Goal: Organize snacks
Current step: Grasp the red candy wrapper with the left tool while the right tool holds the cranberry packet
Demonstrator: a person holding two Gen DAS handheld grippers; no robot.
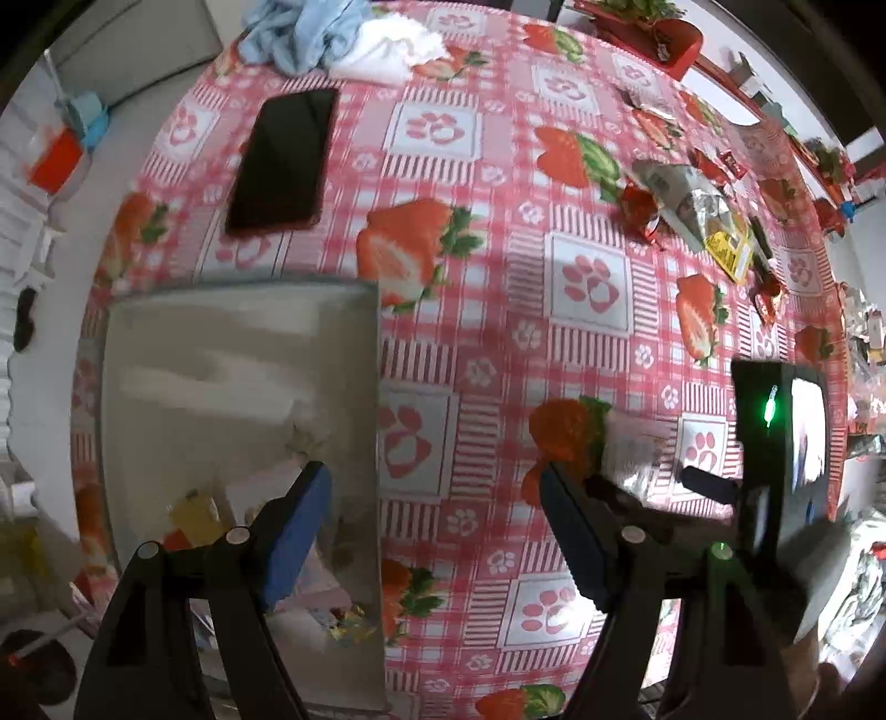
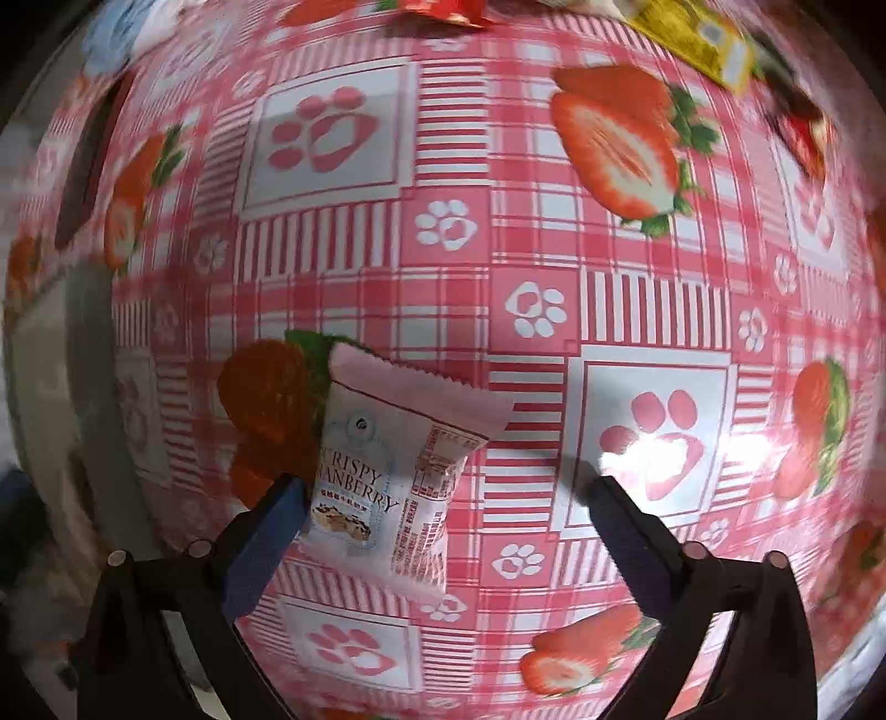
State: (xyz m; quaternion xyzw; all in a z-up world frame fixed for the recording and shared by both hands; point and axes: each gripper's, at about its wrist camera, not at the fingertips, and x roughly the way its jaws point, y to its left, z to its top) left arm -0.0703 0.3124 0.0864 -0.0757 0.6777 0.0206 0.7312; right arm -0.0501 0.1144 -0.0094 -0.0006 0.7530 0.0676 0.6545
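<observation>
A pink-white "Crispy Cranberry" snack packet (image 2: 387, 471) lies between the wide-open fingers of my right gripper (image 2: 443, 509), leaning against the left finger (image 2: 260, 554); the right finger stands apart from it. My left gripper (image 1: 437, 520) is open and empty above the strawberry tablecloth (image 1: 487, 310). Its left finger (image 1: 293, 537) hangs over a grey box (image 1: 238, 387) with some wrappers inside. The right gripper's body (image 1: 775, 443), with a green light, shows at right in the left wrist view. Loose snack packets (image 1: 698, 216) lie at the far right of the table.
A black phone (image 1: 282, 160) lies on the far left of the table. Blue and white cloths (image 1: 343, 39) are at the far edge. A red tray (image 1: 659, 39) stands at the far right. More wrappers (image 2: 709, 39) show at the top of the right wrist view.
</observation>
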